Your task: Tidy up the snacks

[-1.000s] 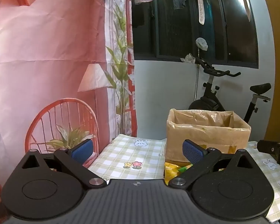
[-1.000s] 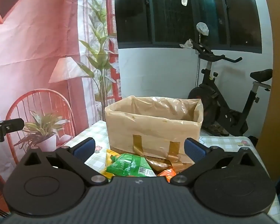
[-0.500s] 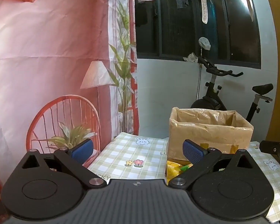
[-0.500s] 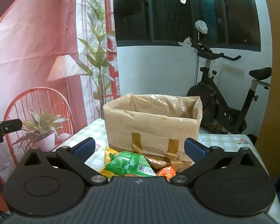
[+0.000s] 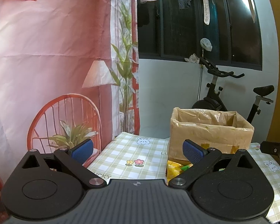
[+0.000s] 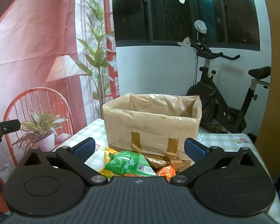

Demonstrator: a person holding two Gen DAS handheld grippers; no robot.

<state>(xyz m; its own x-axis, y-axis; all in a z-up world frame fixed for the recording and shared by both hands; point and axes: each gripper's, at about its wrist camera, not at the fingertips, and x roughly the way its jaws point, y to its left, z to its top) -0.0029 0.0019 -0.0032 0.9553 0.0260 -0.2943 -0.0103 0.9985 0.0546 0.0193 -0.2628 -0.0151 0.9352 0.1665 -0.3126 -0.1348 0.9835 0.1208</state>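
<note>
A brown cardboard box [image 6: 152, 127] lined with crinkled plastic and patched with tape stands on the checked tablecloth [image 5: 125, 158]; the same box [image 5: 211, 134] shows at the right of the left wrist view. In front of it lie snack packets: a green one [image 6: 129, 165], a yellow one [image 6: 108, 153] and an orange one [image 6: 167, 172]. The yellow packet [image 5: 174, 169] peeks out beside the left gripper's finger. My right gripper [image 6: 139, 148] is open just above and short of the packets, holding nothing. My left gripper [image 5: 138, 149] is open over bare cloth, left of the box.
An exercise bike [image 6: 229, 100] stands behind the table against a white wall under dark windows. A pink printed backdrop [image 5: 46, 56] with a chair, lamp and plant hangs at the left. The table's left edge [image 5: 102, 149] runs close to the left gripper.
Both views have tilted slightly, so the box and table sit a little lower and farther in frame. The grippers stay open and the packets have not moved.
</note>
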